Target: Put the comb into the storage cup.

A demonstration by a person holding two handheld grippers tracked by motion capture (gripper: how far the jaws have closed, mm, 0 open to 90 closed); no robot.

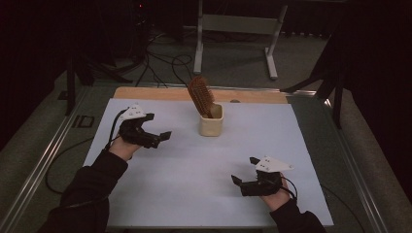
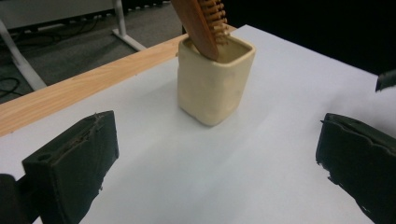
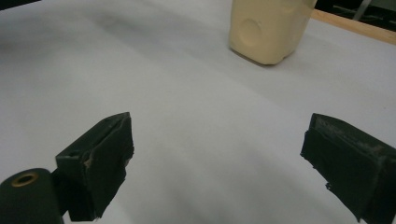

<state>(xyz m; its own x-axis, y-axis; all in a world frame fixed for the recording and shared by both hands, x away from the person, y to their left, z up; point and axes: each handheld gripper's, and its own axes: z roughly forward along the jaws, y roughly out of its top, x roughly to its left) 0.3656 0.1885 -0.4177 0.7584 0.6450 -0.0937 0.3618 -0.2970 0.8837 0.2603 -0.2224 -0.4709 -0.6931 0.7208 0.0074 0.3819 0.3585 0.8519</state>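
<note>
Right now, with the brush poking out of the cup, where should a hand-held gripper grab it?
Probably the hairbrush head, from above. Its handle sits down inside the cream cup, so only the head sticks out, leaning back and left. Pinch the narrow wooden edges, not the bristles. The left hand-held gripper, open, is nearer.
</note>
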